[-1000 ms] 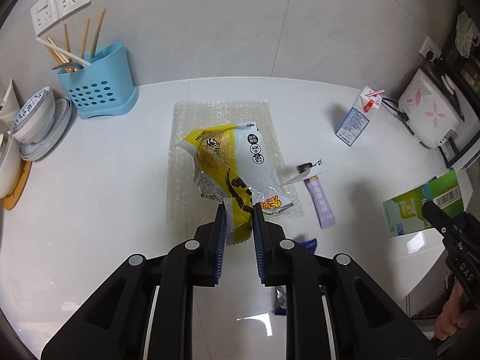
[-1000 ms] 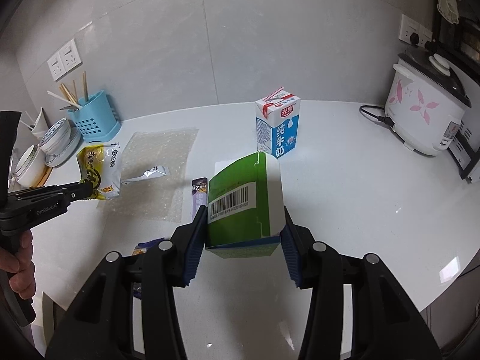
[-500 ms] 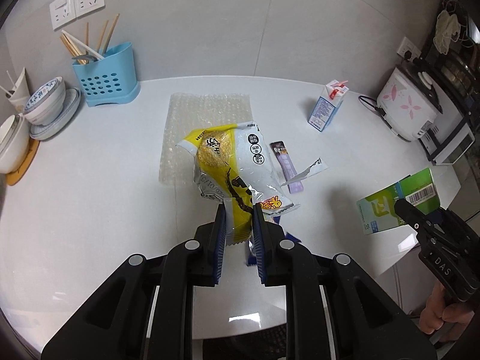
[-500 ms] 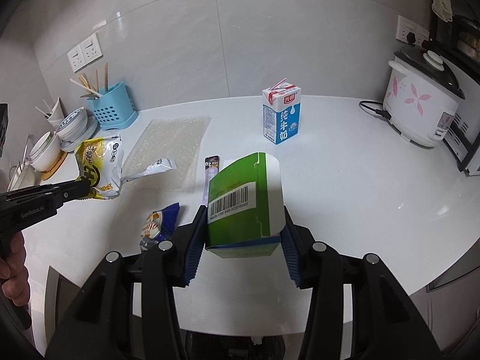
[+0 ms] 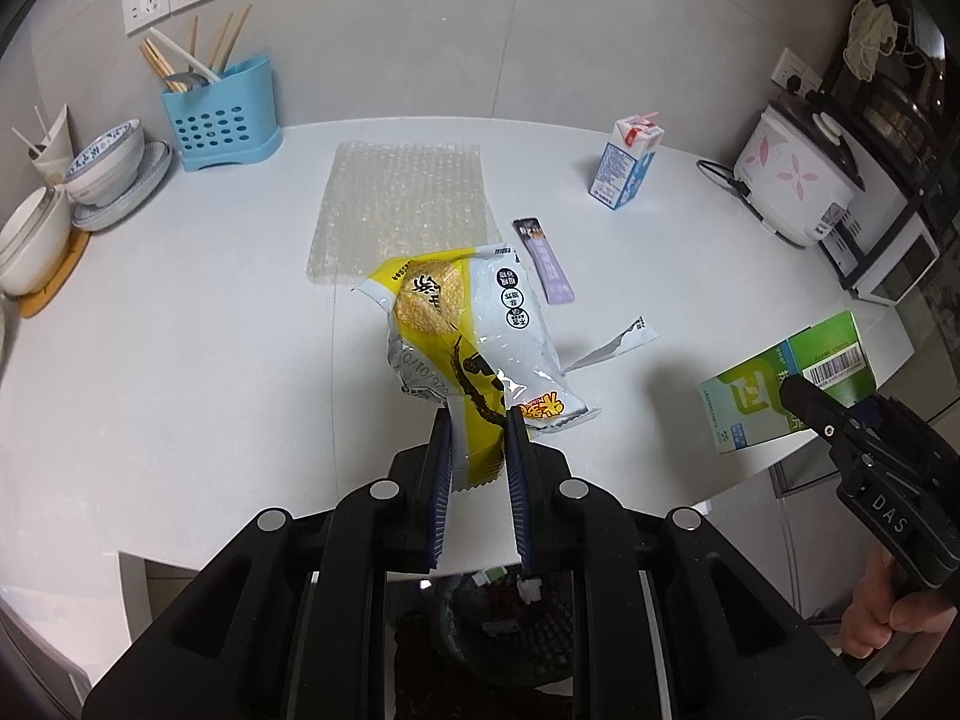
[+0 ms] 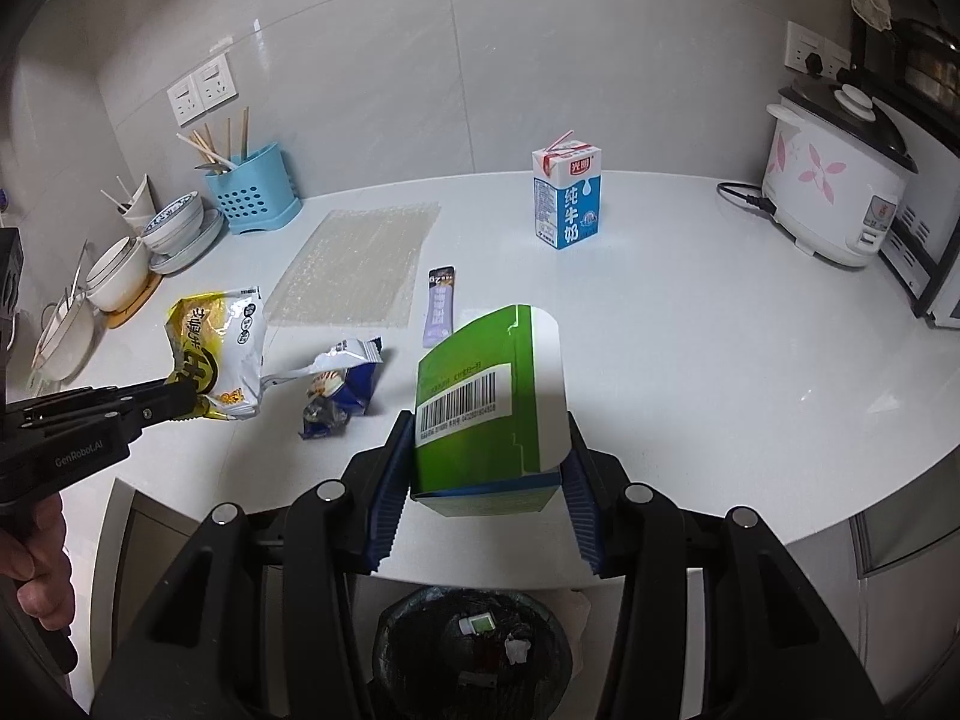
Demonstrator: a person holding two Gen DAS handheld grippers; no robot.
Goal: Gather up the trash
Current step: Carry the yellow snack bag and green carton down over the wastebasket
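Your left hand-held gripper [image 5: 477,450] is pinched on the lower edge of the yellow bag [image 5: 465,336], which hangs in the air over the front of the table [image 5: 180,360]. Your right hand-held gripper [image 6: 486,468] is clamped on the sides of the green box [image 6: 489,396], also lifted clear. Both sit near the table edge, with the bin [image 6: 474,648] on the floor just below.

The bag is the weak hold: you have only a thin seam of slick, crinkled film between the pads, and the loose bulk sticks out ahead of them. A quick swing could pull it free, or it could drape on the bin rim rather than drop in. A torn strip [image 5: 612,345] trails off its side and may snag on the table.

The box is light cardboard, flat-sided and open at one flap; squeeze harder and it will buckle, ease off and it can slide out between the ribbed pads. With both grippers converging on one small, round, dark-lined bin, they could knock each other.

Left on the smooth white table: a blue wrapper [image 6: 339,387], crumpled; a purple sachet [image 6: 439,306], flat; a bubble wrap sheet [image 6: 360,264]; and a milk carton [image 6: 567,198], upright, straw still in.
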